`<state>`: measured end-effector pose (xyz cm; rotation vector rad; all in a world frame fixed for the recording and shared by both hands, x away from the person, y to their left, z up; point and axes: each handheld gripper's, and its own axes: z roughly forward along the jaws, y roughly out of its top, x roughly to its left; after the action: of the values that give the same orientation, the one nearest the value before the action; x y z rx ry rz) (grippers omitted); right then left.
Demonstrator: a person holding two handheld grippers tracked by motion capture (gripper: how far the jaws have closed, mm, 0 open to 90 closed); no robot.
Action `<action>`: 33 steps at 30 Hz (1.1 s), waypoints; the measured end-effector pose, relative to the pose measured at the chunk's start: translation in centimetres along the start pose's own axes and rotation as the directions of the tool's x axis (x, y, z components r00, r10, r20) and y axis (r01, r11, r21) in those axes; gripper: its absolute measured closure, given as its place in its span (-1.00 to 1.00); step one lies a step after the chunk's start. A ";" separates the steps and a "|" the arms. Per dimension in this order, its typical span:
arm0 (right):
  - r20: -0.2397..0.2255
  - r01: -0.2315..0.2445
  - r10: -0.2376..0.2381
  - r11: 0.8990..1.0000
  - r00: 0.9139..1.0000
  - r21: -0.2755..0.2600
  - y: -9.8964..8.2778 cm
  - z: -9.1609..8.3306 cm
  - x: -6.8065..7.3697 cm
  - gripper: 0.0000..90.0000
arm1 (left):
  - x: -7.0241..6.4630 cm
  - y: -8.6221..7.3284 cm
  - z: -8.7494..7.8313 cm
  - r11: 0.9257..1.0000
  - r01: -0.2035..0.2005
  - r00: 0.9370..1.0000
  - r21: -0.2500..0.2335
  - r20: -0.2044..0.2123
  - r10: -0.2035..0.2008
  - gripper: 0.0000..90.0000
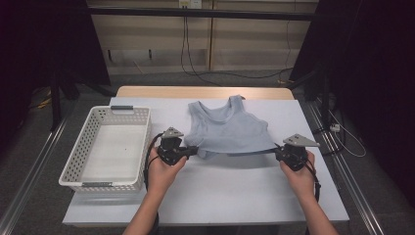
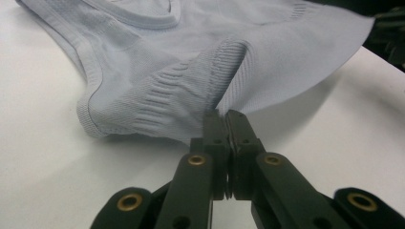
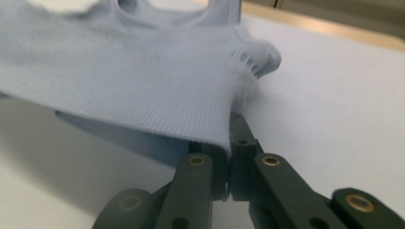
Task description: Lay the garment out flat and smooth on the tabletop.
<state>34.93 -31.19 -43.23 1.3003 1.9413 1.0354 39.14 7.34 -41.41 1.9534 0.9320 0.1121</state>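
So the main thing here is a pale blue ribbed tank top [image 1: 229,128], soft stretchy knit with thicker ribbed bands round the neck and armholes. It lies on the white tabletop [image 1: 235,191] just to the right of the white plastic basket [image 1: 88,147], straps pointing away from the person, and its near hem is lifted off the surface and pulled into a straight line.

The left claw [image 1: 193,151] sits at the hem corner nearest the basket, and in the left gripper view its black jaws are pinched tight together on a bunched fold of the ribbed fabric [image 2: 210,81], which puckers into a little ridge right above the tips. The right claw [image 1: 278,151] is at the hem corner farthest from the basket, clamped on the fabric too; in the right gripper view the knit [image 3: 143,81] drapes over the jaws so the edge hides part of them, with a soft gathered lump of cloth just beyond.

The basket is a rectangular thing with a grid of small holes through its walls and a flat smooth floor. Beyond it, the far edge of the tabletop shows a strip of light wood [image 1: 205,91].
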 end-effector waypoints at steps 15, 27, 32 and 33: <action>0.037 0.028 -0.027 1.000 0.999 -0.014 -0.1 -1.0 0.0 0.80 | -0.1 0.0 0.2 1.000 -0.005 1.000 0.010 0.000 0.005 0.96; -0.005 0.014 -0.014 0.997 1.000 0.077 -1.5 0.2 0.3 0.85 | 0.0 -0.1 0.2 1.000 0.001 1.000 0.007 0.001 -0.001 0.96; -0.005 -0.025 0.025 0.999 1.000 0.023 -1.3 -0.5 -0.2 0.97 | -0.2 -0.1 0.2 1.000 0.005 1.000 0.005 0.010 -0.005 0.96; -0.003 -0.039 0.039 0.999 0.999 -0.002 -1.0 -0.8 -0.3 0.97 | -0.2 0.0 0.2 1.000 0.003 1.000 0.007 0.011 -0.003 0.96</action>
<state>33.95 -31.95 -43.68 1.3414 1.9234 1.0582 39.04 7.07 -41.49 1.9576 0.9287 0.0961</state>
